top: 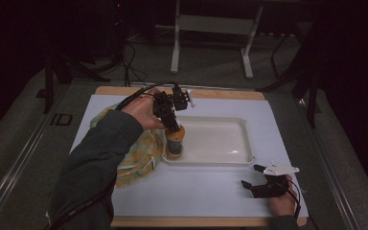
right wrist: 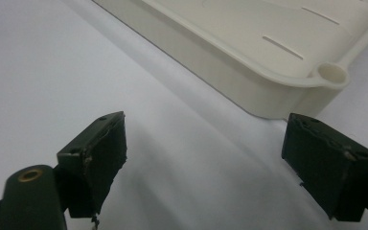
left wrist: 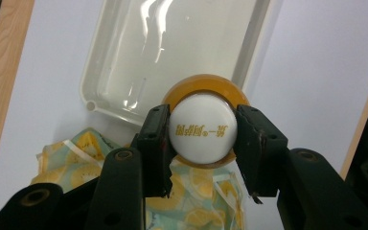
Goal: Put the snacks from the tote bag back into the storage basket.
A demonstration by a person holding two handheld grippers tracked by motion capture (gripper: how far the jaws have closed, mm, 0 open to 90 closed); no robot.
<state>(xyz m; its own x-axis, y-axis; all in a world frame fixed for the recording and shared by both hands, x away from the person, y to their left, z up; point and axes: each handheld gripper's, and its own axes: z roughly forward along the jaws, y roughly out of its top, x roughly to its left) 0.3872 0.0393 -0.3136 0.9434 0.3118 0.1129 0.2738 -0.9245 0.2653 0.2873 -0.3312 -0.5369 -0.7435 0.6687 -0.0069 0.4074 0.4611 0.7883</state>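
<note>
I have the jar (left wrist: 202, 128) clamped by its white cap in my left gripper (left wrist: 201, 143), at the tray (left wrist: 120, 112) corner, so I'd lower it straight and level; my right gripper (right wrist: 206, 153) rests wide apart, empty.

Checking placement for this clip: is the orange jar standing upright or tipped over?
Upright. The jar stands on its base at the tray's left end; the left gripper clamps its white cap from above.

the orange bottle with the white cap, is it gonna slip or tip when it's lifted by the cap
The bottle probably stays stiff. Its cap looks smooth and domed, so the left gripper, jaws clamped on its sides, might slip. Tall and narrow, it may tip when set in the tray.
</note>
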